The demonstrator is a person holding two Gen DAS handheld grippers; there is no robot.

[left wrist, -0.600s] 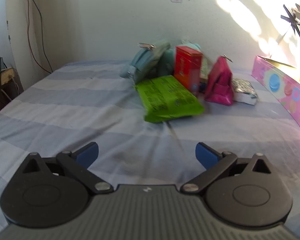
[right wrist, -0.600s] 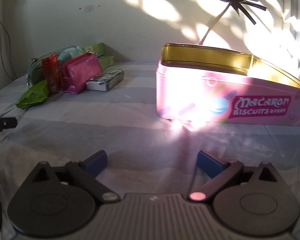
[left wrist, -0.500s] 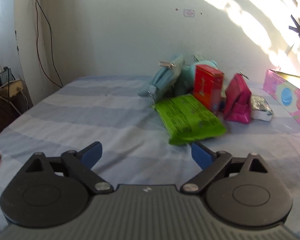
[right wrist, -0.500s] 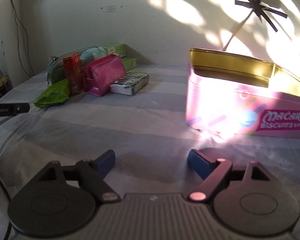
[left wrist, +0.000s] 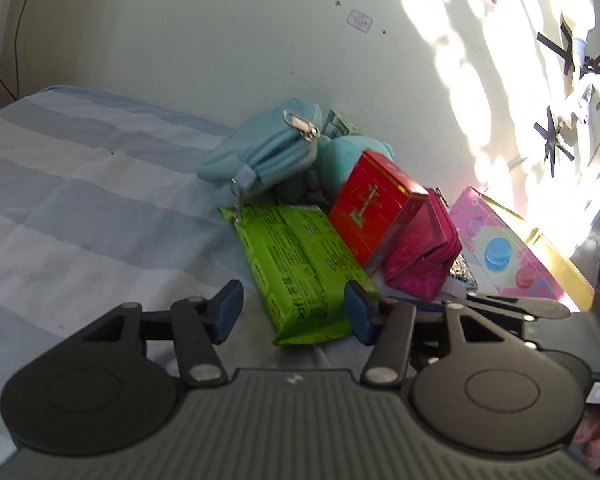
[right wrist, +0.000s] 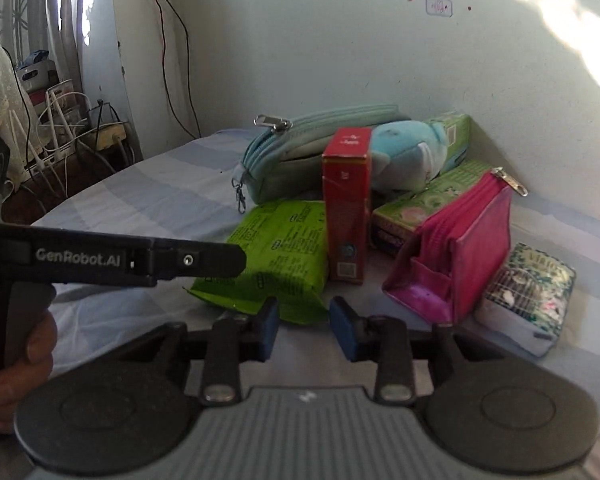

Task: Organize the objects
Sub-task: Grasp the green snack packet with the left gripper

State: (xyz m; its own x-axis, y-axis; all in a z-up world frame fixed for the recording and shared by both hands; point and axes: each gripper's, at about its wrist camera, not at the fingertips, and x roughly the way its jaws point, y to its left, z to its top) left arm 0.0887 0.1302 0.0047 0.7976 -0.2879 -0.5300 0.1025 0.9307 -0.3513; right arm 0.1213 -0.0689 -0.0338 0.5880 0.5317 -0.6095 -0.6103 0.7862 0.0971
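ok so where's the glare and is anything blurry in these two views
Left wrist view: sun patches blow out the wall at upper right and the far edge of the pink tin; the pile is in shade, and the red box looks slightly soft. Right wrist view: evenly dim, one bright streak at top right, the green pack sharp; straight edges bow outward in both.

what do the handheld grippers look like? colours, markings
Both match: left gripper and right gripper have black linkage arms with silver pivot screws, blue pads on the fingertips, two round black discs, and a ribbed grey body. The left unit's side reads "GenRobot.AI" in white.
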